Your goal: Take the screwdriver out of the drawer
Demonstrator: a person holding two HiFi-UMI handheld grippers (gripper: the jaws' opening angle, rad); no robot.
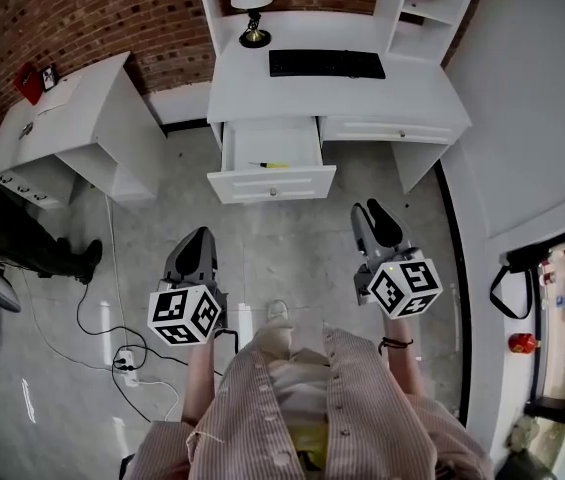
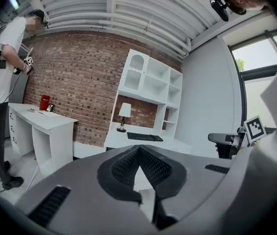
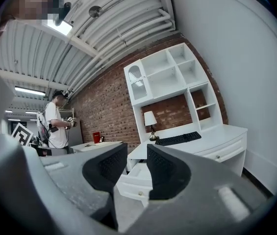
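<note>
one screwdriver [image 1: 270,165] in one open drawer [image 1: 272,184]; one keyboard [image 1: 326,63]

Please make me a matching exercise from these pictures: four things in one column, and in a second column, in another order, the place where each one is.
Things:
1. screwdriver
2. keyboard
3. lamp
4. red box

Places:
A. on the side table at the left
B. inside the open drawer
C. on the desk top, toward its middle
D. on the desk top, at its back left

Pairs: 1-B; 2-C; 3-D; 4-A
</note>
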